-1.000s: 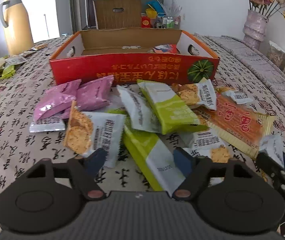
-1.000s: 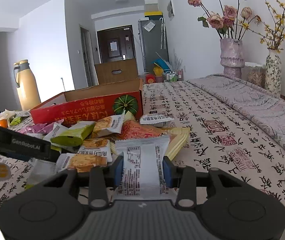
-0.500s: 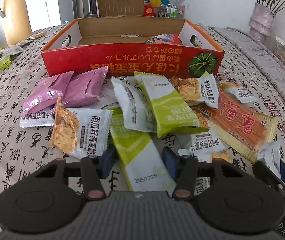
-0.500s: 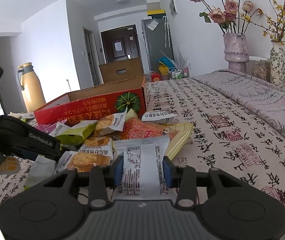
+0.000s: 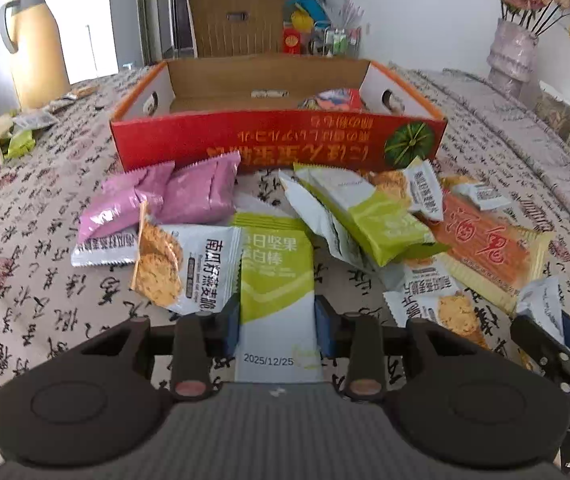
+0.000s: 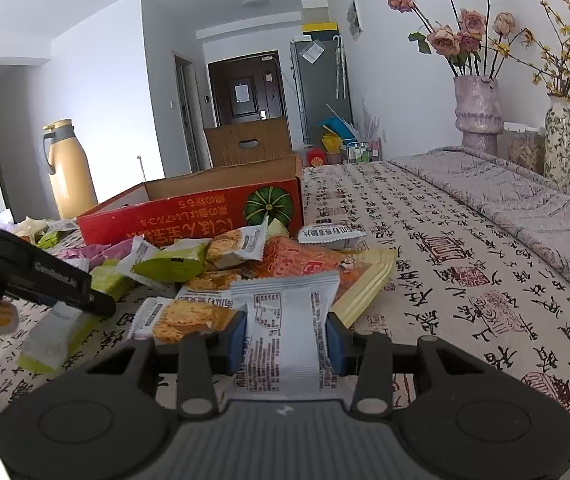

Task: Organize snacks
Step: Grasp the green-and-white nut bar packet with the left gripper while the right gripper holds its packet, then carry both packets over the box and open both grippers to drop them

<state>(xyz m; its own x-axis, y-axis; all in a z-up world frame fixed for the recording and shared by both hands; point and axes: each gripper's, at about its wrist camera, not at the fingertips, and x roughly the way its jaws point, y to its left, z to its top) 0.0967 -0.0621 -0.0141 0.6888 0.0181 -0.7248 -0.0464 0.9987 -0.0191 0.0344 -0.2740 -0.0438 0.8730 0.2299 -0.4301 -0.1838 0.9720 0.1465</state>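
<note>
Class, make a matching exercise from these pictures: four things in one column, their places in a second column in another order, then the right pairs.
Things:
1. green bar
2. white packet
3. purple packets
4. yellow flask

Places:
A. just in front of the red box
B. between the left tool fingers
C. far left, beyond the box
D. between the right tool fingers

Pairs: 1-B, 2-D, 3-A, 4-C

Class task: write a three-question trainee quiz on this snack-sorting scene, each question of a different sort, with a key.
1. True or false: the red cardboard box is completely empty.
2. Which packet sits between the left gripper pads? A purple, B green-and-white bar, C orange.
3. Fill in: the right gripper holds a ____ packet.

Key: 1 false, 2 B, 3 white.
</note>
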